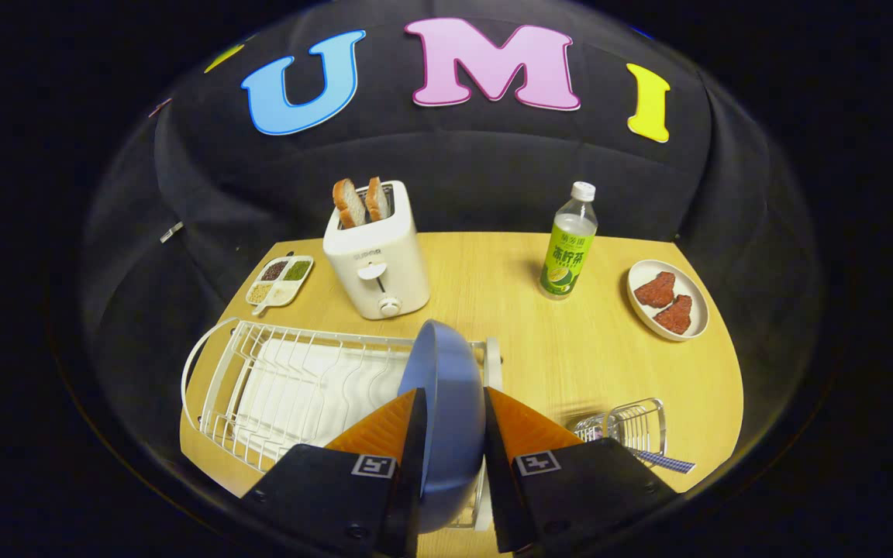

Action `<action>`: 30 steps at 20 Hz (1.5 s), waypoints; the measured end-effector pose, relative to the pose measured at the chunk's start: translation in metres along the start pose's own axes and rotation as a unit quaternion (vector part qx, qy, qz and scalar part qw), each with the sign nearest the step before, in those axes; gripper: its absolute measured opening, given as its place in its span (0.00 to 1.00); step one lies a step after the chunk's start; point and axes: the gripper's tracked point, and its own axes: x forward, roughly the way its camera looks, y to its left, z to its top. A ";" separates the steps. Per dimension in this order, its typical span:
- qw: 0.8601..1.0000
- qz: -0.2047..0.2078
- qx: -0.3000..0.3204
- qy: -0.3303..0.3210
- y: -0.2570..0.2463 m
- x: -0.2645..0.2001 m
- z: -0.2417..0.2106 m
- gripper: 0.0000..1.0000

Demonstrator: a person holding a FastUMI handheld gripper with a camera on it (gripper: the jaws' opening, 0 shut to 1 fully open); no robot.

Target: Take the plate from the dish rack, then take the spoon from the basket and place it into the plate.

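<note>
A blue plate (446,387) stands on edge at the right end of the white wire dish rack (260,380). My gripper (453,411) has one finger on each side of the plate and both press on its faces, so it is shut on it. Right of the fingers a small wire basket (632,426) sits on the wooden table (570,341), and a checkered spoon handle (667,462) pokes out of it toward the table's near edge.
Beyond the rack a white toaster (378,260) holds two bread slices. A small divided tray (280,280) lies to its left. A green-labelled bottle (568,244) and a dish with two red pieces (667,300) stand at the far right.
</note>
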 end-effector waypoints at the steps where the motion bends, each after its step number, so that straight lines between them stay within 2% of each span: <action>1: 1.000 -0.003 -0.002 -0.006 0.000 -0.004 0.006 0.41; 7: 0.999 -0.040 0.008 -0.010 -0.002 -0.008 0.008 0.33; 14: 0.996 -0.082 0.004 -0.037 -0.009 -0.022 0.025 0.33; 25: 0.991 -0.118 0.000 -0.059 -0.012 -0.028 0.026 0.31; 30: 0.986 -0.145 -0.035 -0.075 -0.004 -0.036 0.029 0.31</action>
